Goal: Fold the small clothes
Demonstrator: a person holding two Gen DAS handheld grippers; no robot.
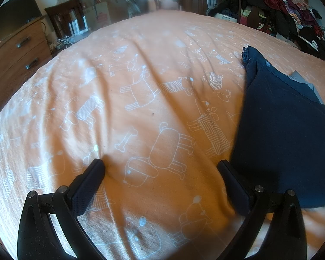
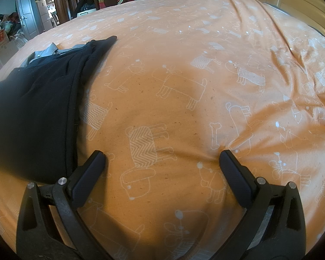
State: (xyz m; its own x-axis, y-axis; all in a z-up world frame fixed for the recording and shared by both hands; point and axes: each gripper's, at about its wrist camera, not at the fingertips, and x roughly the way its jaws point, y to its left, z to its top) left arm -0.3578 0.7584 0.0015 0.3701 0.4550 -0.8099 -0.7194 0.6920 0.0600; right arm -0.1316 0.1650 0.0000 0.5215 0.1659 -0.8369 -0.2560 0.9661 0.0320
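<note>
Both tools hover wide open and empty over an orange dog-print bedsheet (image 1: 140,69): left gripper (image 1: 160,164), right gripper (image 2: 162,156). Between them lies a navy garment (image 1: 281,130), apparently buttoned, soft and light; its near hem edge looks the best place to pinch.

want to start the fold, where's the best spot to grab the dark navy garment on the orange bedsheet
Probably the long straight side edge of the dark navy fabric garment, which faces the right gripper. It lies flat on the orange cartoon-dog bedsheet, so slide one of the open jaws under that edge from the bare sheet side, near the closest corner.
</note>
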